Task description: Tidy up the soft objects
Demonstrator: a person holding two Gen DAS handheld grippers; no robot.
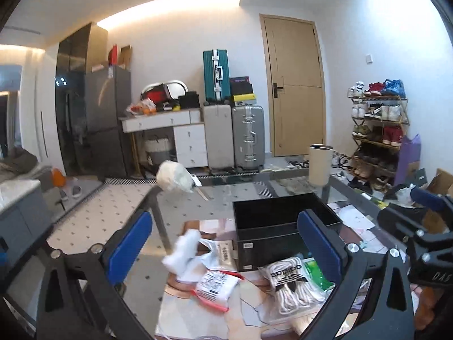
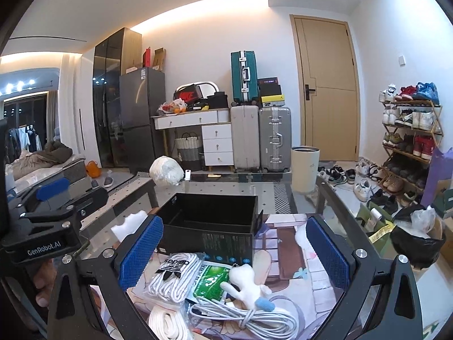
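My left gripper (image 1: 226, 243) is open above the left part of a printed mat (image 1: 198, 314), with nothing between its fingers. Below it lie a crumpled white cloth (image 1: 184, 252), a white barcode packet (image 1: 218, 286) and a bag of white Adidas laces (image 1: 294, 286). An open black box (image 2: 209, 221) stands just behind them and looks empty. My right gripper (image 2: 235, 252) is open too, hovering over the laces bag (image 2: 175, 274), a green packet (image 2: 209, 280), a small white plush toy (image 2: 246, 283) and a coiled white cable (image 2: 243, 314).
The mat lies on a glass table (image 2: 283, 195). At its far edge sit a white wrapped bundle (image 2: 165, 171) and a cream cylinder (image 2: 304, 168). Right of the table are a shoe rack (image 2: 410, 138), shoes on the floor and a black rubbish bag (image 2: 416, 243).
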